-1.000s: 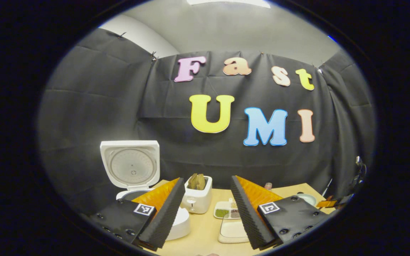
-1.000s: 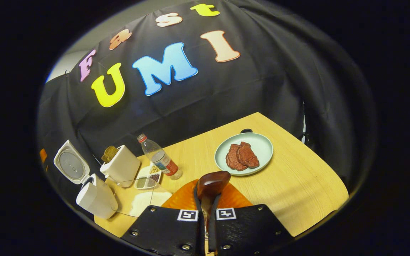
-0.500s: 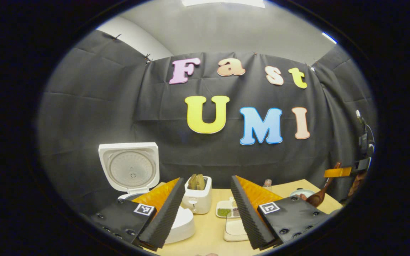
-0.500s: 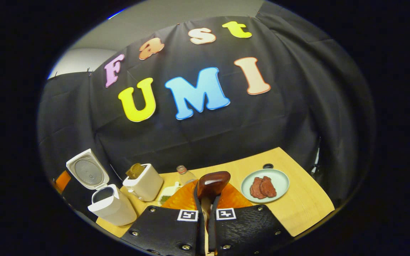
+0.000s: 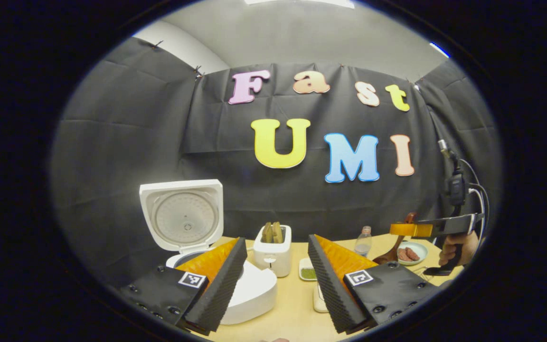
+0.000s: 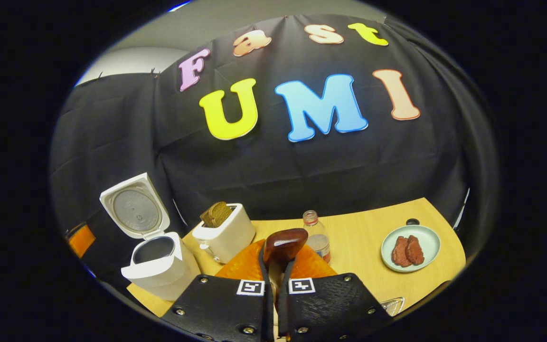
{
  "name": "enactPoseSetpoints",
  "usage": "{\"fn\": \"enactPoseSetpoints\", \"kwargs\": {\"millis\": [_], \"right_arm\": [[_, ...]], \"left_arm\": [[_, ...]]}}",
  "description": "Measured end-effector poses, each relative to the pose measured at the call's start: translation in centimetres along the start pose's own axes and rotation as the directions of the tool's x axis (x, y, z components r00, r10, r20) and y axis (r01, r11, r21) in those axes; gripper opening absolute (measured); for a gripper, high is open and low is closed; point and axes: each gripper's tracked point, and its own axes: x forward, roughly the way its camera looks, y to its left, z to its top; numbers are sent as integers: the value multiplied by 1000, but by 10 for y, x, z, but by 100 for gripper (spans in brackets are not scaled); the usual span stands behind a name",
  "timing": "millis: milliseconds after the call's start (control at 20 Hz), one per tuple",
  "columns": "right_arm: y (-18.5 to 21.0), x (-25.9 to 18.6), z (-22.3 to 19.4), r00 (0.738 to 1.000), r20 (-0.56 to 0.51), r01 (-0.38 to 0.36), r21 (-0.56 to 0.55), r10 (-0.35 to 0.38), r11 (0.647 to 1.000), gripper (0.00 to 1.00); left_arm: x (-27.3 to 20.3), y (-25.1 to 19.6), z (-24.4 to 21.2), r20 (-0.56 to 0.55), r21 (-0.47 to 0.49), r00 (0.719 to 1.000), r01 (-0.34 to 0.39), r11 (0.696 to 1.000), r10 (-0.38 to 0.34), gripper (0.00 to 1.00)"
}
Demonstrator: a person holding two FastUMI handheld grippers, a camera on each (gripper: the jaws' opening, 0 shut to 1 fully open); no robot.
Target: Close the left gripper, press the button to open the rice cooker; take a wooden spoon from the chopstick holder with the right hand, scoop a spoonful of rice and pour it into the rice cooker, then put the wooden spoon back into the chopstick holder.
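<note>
While our right gripper point(image 6: 277, 280) pinches the wooden spoon point(image 6: 283, 244) between both fingers, the white rice cooker point(image 6: 157, 266) stands lid-up at the table's left.
Our left gripper point(image 5: 273, 270) hangs spread wide above the cooker. We count one boxy white toaster point(image 6: 223, 233) with two bread slices, one clear bottle point(image 6: 318, 237), one round plate point(image 6: 428, 240) with two meat pieces. No print is legible.

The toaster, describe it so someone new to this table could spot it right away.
Start at the rice cooker, its lid up, at the wooden table's left end. The toaster is the smaller white box beside it, before the water bottle; brown bread sticks out of its top.
</note>
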Motion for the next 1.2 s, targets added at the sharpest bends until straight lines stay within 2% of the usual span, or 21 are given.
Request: {"fn": "enactPoseSetpoints", "kwargs": {"millis": [150,200,350,450,600,650,750,800,850,950,1050,1100,1200], "right_arm": [[6,29,-33,998,-57,7,-112,-14,994,5],[4,37,-43,997,-68,22,-162,-33,987,4],[-3,56,-70,992,-94,62,-248,-88,967,5],[2,60,-91,987,-138,55,-201,-84,978,5],[25,59,-100,988,-150,27,-95,-41,995,5],[32,58,-104,987,-158,14,-47,-22,999,5],[41,58,-107,987,-161,-2,48,9,999,5],[41,59,-107,987,-161,-6,106,23,994,5],[40,59,-108,986,-162,-7,176,36,984,5],[30,61,-108,985,-165,4,350,58,937,4],[17,58,-104,988,-138,13,524,70,852,4],[9,56,-97,991,-112,10,585,68,811,4],[-6,47,-81,996,-64,2,658,54,753,4]], "left_arm": [[-1,10,-12,-28,11,999,22,1000,-22,88],[-1,16,-14,-33,18,999,24,1000,-24,91],[-2,33,-21,-50,33,999,13,999,-12,89],[-4,43,-30,-70,24,998,3,1000,-2,88],[-6,56,-45,-101,13,995,-7,1000,9,94],[-6,57,-50,-111,9,994,-8,1000,9,91],[-7,60,-53,-123,5,992,-13,1000,14,94],[-8,58,-52,-124,2,992,-12,1000,13,92],[-8,57,-52,-123,-2,992,-12,1000,11,94],[-8,57,-51,-120,-7,993,-8,1000,7,91],[-9,55,-50,-115,-18,993,-4,1000,2,92],[-9,54,-47,-112,-24,994,-3,1000,0,92],[-11,55,-44,-104,-36,995,-4,999,1,94]]}}
